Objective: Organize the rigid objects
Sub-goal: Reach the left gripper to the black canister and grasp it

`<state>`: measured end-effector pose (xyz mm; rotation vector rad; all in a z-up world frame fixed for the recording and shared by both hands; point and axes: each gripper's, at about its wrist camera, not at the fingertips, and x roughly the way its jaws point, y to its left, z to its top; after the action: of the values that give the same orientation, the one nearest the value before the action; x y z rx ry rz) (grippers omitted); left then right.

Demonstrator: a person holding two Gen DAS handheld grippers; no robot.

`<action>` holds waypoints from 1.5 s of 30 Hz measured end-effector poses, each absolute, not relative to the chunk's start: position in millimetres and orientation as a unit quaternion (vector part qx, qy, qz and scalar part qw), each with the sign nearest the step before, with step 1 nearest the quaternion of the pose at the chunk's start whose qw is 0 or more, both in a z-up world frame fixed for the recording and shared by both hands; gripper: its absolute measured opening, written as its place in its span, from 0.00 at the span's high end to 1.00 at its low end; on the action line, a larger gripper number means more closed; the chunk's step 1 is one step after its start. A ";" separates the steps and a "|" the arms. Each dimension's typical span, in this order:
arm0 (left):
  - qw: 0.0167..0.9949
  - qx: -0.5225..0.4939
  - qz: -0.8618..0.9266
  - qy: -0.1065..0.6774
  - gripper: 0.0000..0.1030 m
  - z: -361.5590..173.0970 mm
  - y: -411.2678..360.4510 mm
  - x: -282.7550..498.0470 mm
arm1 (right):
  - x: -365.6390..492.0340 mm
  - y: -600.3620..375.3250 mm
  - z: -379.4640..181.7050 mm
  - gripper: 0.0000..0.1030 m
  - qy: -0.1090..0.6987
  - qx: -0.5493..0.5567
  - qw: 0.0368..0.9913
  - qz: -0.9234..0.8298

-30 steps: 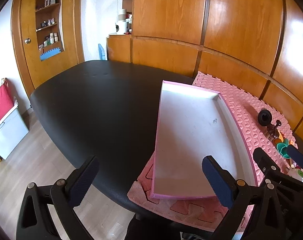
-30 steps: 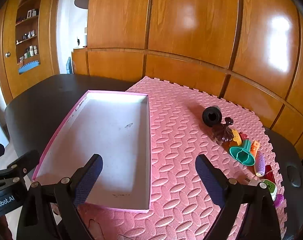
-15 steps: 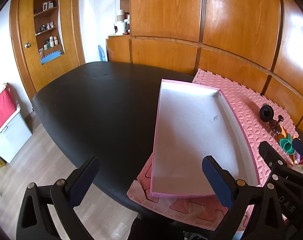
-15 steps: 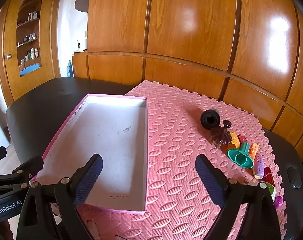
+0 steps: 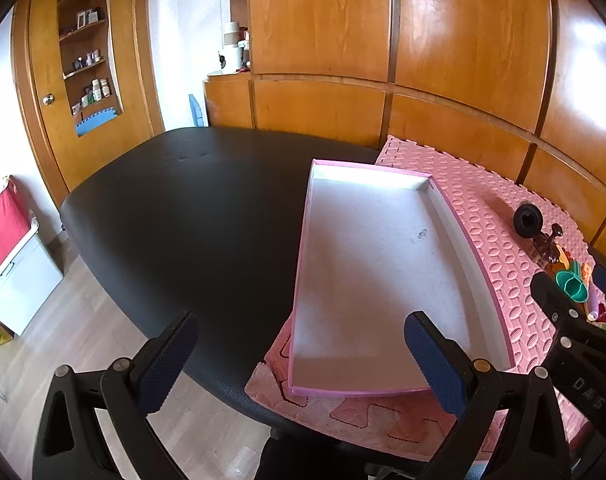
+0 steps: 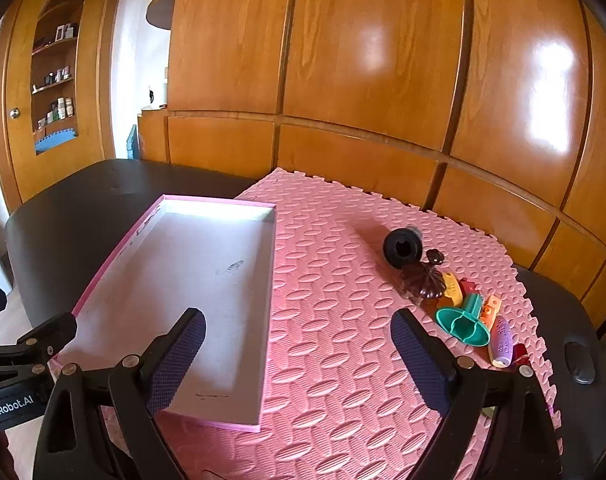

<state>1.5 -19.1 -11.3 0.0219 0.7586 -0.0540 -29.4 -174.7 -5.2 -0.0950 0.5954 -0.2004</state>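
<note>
Navy textured pads line both tools: the right gripper (image 6: 297, 354) stands with jaws spread wide and empty, hovering over the pink interlocking foam mat (image 6: 331, 300), and the left gripper (image 5: 301, 360) is likewise wide open and empty, its right pad over the near end of the shallow pink-rimmed white cardboard tray (image 5: 377, 264). Seen from the right wrist, the tray lies ahead of the left jaw and holds nothing. The loose objects lie beyond and outside the right jaw, bunched in a row: nearest, a lilac capsule-shaped toy (image 6: 502, 342) and a teal plastic funnel-shaped piece (image 6: 465, 326); then small orange and yellow plastic pieces (image 6: 452, 286), touching a dark brown ribbed glass bottle (image 6: 421, 284); farthest, a black cylindrical cap (image 6: 402, 248) on its side. Judgement: the first pick is pending. It would go best to take an outer item first, closing across its narrow axis, since the pieces crowd each other and the round ones may roll.
</note>
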 end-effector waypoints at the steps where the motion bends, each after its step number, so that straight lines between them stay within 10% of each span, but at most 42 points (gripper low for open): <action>1: 0.929 0.012 -0.028 0.369 0.00 -11.0 -20.2 1.3 | -29.7 -177.1 -4.4 0.08 0.292 -0.047 0.950 -0.100; 45: 0.845 0.068 -0.292 0.442 0.00 1.3 -302.9 182.5 | -29.7 -500.3 -8.1 0.07 0.319 0.224 0.911 -0.136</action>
<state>182.5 -302.9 1.3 0.1435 0.9322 -0.6170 -29.7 -500.3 -8.1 0.4619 0.6584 -0.2804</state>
